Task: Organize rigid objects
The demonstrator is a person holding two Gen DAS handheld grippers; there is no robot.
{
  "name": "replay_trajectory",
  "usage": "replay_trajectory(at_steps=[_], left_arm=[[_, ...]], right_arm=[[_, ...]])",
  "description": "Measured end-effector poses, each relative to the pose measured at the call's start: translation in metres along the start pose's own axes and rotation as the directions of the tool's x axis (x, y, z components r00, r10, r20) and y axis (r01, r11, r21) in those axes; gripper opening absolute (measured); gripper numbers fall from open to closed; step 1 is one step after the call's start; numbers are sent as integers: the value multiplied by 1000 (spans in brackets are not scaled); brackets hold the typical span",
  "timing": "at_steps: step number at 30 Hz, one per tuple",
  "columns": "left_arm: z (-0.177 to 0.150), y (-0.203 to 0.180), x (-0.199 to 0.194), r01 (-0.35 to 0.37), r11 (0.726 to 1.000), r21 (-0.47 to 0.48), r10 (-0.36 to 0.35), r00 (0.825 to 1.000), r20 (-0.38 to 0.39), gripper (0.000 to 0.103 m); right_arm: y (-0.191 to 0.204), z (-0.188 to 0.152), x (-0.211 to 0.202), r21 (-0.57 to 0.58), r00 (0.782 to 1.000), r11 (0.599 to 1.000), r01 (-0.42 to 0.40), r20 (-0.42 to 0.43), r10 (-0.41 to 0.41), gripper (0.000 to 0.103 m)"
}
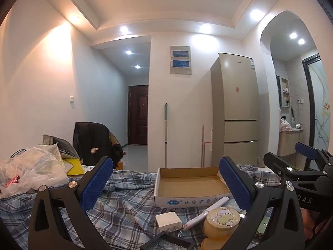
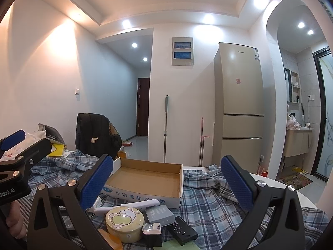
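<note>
The desk, under a plaid cloth (image 2: 208, 204), carries an open cardboard box (image 2: 145, 179) that is empty, so by my reading the sorting has barely begun. Just in front of it lie the loose things: a round yellow tin (image 2: 124, 223), a grey box (image 2: 159, 214), a flat black case (image 2: 182, 230), a white charger (image 1: 168, 220) and a white pen (image 1: 205, 212). Left tongs (image 1: 164, 187) and right tongs (image 2: 166, 185) both hang above the pile, spread apart and holding nothing.
</note>
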State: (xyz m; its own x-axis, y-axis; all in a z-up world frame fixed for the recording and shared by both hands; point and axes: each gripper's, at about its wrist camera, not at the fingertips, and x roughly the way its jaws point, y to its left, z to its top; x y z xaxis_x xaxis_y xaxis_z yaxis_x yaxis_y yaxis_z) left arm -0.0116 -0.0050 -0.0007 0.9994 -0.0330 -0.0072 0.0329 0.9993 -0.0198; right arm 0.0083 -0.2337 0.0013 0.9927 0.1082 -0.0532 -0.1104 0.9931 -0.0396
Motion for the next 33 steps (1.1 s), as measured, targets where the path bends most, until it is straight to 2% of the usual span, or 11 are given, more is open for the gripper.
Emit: replay_trajectory(at_steps=[33], left_arm=[[1,-2,-4,-10,1000,8,10,1000,7,103]], right_arm=[[-1,-2,-2,2,1000,1000,4,4,-4,103]])
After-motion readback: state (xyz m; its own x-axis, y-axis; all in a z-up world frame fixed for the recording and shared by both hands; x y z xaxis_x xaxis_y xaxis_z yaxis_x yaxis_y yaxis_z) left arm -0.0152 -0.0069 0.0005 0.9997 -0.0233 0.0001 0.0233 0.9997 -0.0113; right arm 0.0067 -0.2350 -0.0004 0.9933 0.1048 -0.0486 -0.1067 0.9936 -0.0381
